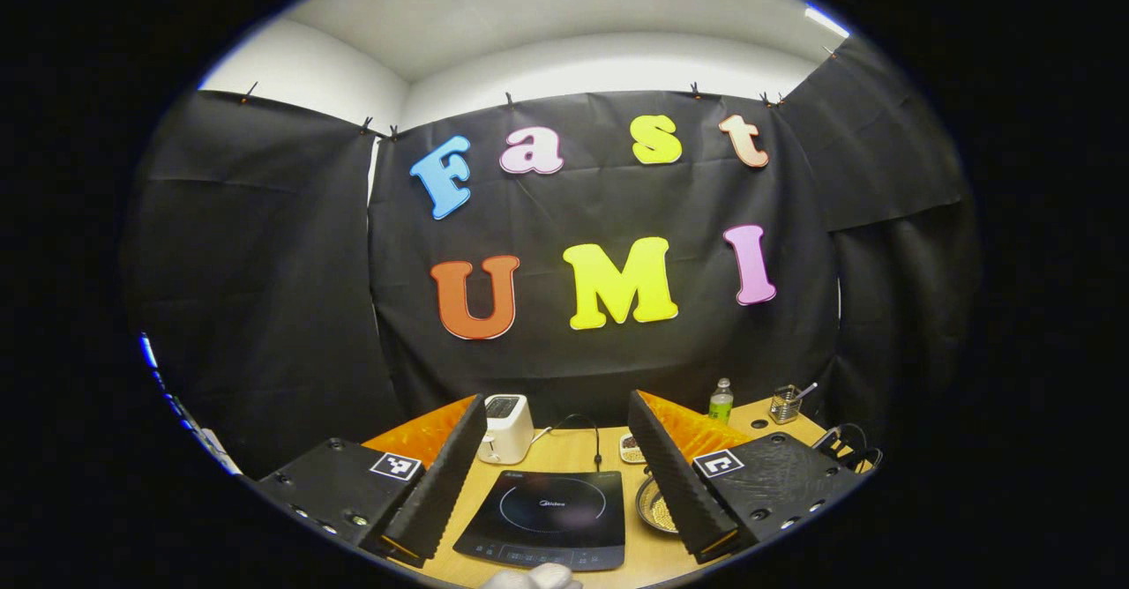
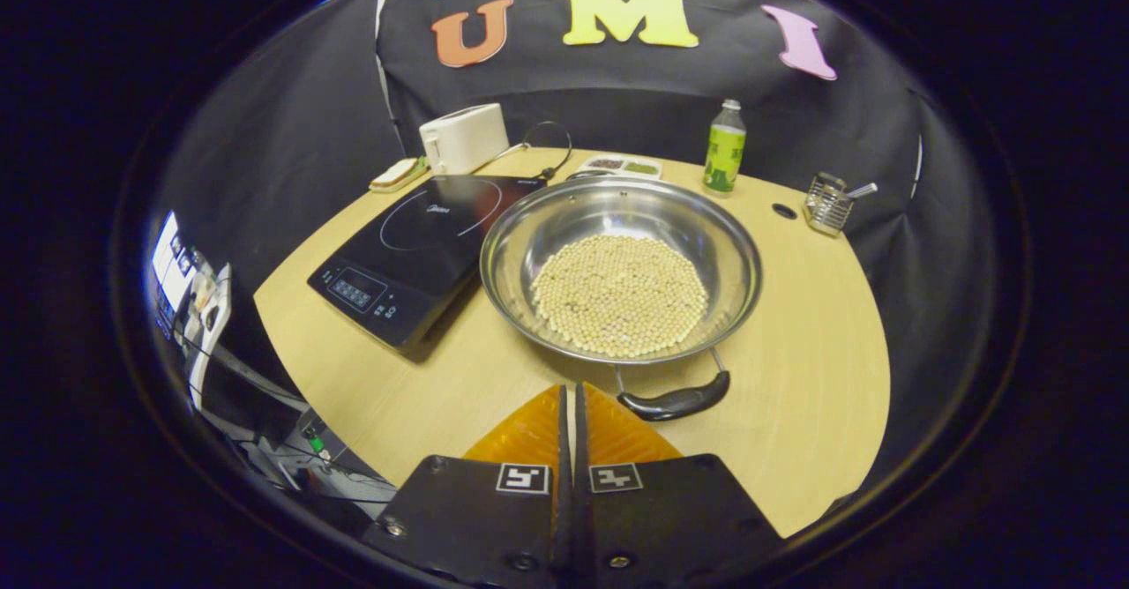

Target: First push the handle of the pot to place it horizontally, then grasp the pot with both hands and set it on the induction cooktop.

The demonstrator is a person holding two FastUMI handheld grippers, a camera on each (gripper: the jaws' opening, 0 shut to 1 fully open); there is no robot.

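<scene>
Steel pot of pale beans beside the induction cooktop on a round wooden table

The table (image 2: pixel 820 324) carries everything; on it the induction cooktop (image 2: pixel 414 245) lies flat, and the pot (image 2: pixel 520 245) sits just to its right, its rim overlapping the cooktop's edge in the right gripper view. The pot is a wide shallow steel pan holding a layer of small pale round beans (image 2: pixel 619 294), with a dark handle (image 2: pixel 675 402) on its near side. Behind stand a white toaster (image 2: pixel 463 137), a green bottle (image 2: pixel 725 150), a wire basket (image 2: pixel 826 203) with a utensil in it, and a small divided dish (image 2: pixel 622 166) of dark and green bits. The right gripper (image 2: pixel 569 404) has its fingers pressed together, just short of the handle. The left gripper (image 1: pixel 557 474) is spread wide above the cooktop, gripping nothing.
</scene>
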